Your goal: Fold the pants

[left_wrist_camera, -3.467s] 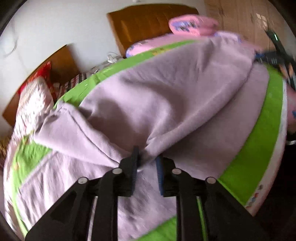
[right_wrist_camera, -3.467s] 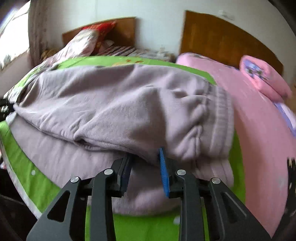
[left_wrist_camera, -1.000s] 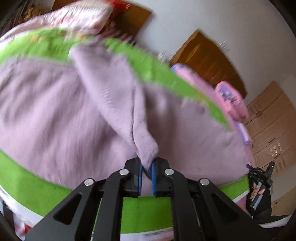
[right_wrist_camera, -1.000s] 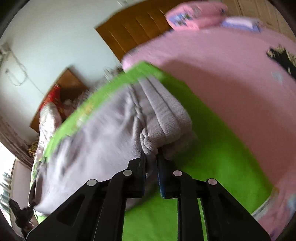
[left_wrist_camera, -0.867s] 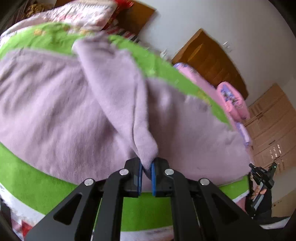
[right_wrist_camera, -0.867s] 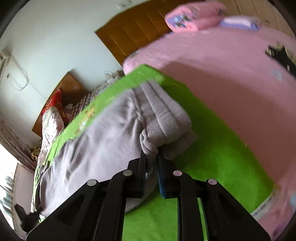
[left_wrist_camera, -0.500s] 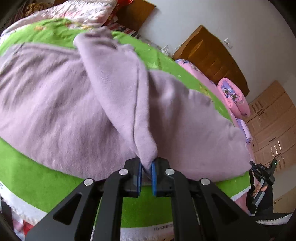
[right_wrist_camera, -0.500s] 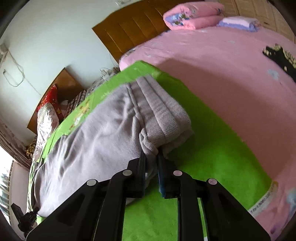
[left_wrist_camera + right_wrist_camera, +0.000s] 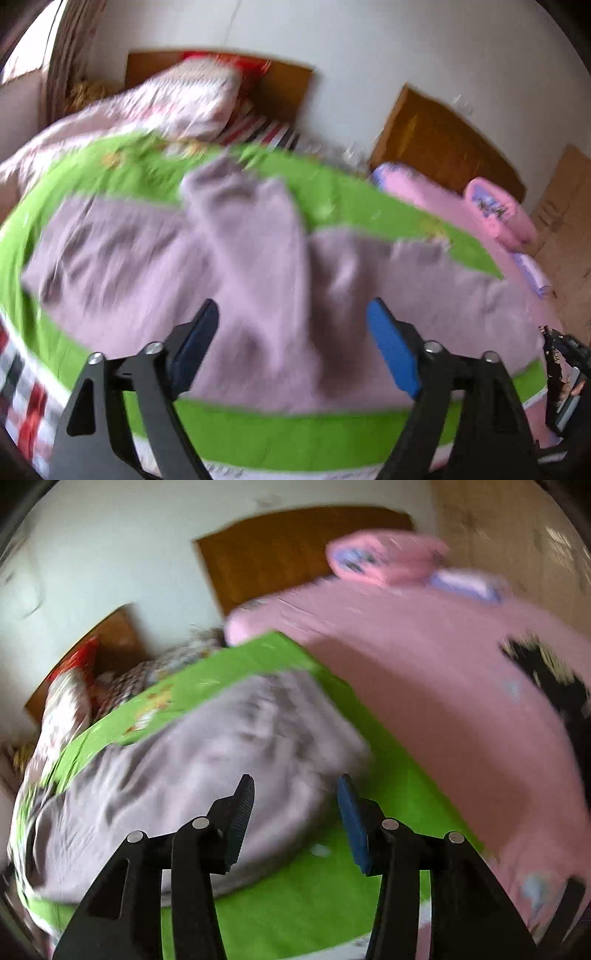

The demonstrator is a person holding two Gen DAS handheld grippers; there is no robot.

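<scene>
The lilac pants lie spread across a green sheet on the bed, one leg folded over towards the far side. My left gripper is open and empty, just above the near edge of the pants. In the right wrist view the pants lie with the ribbed waistband end at the right. My right gripper is open and empty above that waistband end. Both views are blurred by motion.
A pink bed with pink pillows lies to the right of the green sheet. A dark garment lies on it. A floral quilt and wooden headboards stand at the back. The other gripper shows at the far right.
Both grippers have opened and let go of the pants, which now lie flat on the green sheet. Both grippers have pulled back a little.
</scene>
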